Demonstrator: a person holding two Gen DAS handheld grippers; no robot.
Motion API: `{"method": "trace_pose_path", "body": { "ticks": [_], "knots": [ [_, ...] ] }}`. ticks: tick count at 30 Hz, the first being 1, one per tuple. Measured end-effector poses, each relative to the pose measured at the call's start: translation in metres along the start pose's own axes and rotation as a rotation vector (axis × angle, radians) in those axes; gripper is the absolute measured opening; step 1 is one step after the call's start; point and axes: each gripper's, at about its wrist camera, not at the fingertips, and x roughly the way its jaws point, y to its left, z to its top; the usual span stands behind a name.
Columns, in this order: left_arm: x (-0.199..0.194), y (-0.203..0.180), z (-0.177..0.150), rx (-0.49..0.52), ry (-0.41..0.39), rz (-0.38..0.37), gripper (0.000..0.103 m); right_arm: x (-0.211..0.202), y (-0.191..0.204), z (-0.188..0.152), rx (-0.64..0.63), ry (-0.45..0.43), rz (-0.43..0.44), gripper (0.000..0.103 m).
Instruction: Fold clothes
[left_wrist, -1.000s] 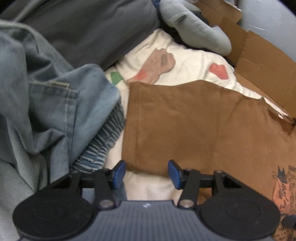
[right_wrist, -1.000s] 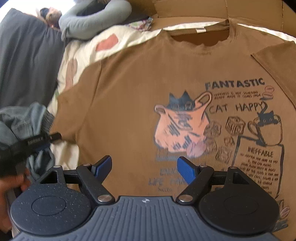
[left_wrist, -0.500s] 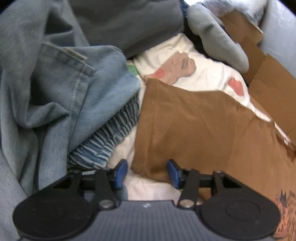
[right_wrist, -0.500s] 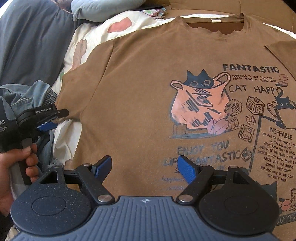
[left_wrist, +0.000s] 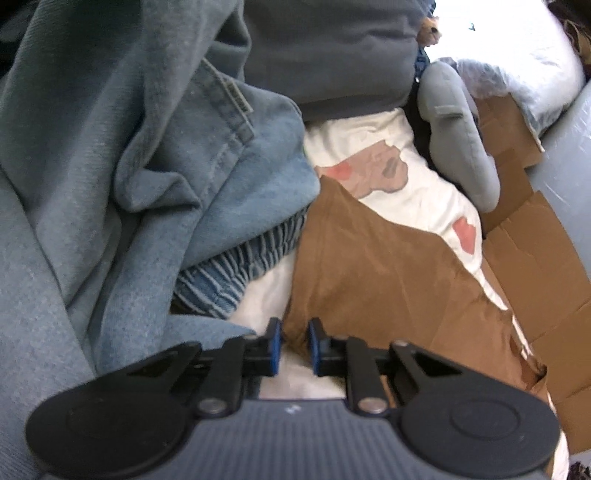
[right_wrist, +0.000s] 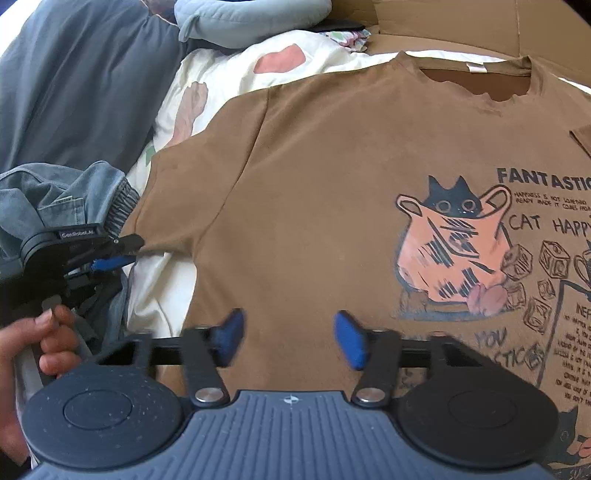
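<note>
A brown T-shirt (right_wrist: 332, 184) with a cat print lies flat, front up, on a cream bedsheet (right_wrist: 221, 70). Its sleeve (left_wrist: 369, 266) reaches toward a heap of denim. My left gripper (left_wrist: 293, 345) has its blue pads drawn close on the sleeve's corner, with brown cloth between them. The right wrist view shows the same left gripper (right_wrist: 122, 251) pinching the sleeve hem, a hand holding its handle. My right gripper (right_wrist: 290, 336) hovers open over the shirt's lower left body, nothing between its fingers.
Crumpled blue jeans (left_wrist: 166, 184) are piled just left of the sleeve, with a dark grey garment (left_wrist: 325, 55) behind them. A grey plush cushion (left_wrist: 458, 140) and flattened cardboard (left_wrist: 535, 258) border the sheet on the far side.
My left gripper's fingers have closed in from wide open onto the sleeve corner. My right gripper has shifted left over the shirt, its fingers still apart.
</note>
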Motion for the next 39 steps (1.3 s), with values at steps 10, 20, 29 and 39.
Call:
{"method": "trace_pose_path", "body": {
  "ticks": [10, 20, 29, 39],
  "knots": [
    [-0.019, -0.023, 0.021, 0.068, -0.043, -0.07, 0.009, 0.022, 0.021, 0.022, 0.031, 0.023, 0.107, 0.008],
    [-0.032, -0.047, 0.023, 0.154, -0.046, -0.134, 0.009, 0.055, 0.047, 0.048, 0.07, 0.061, 0.172, 0.002],
    [-0.04, -0.065, 0.011, 0.224, -0.021, -0.211, 0.008, 0.074, 0.044, 0.04, 0.112, 0.073, 0.189, 0.0],
    [-0.041, -0.078, -0.01, 0.287, 0.04, -0.274, 0.007, 0.094, 0.037, 0.038, 0.157, 0.081, 0.225, 0.0]
  ]
}}
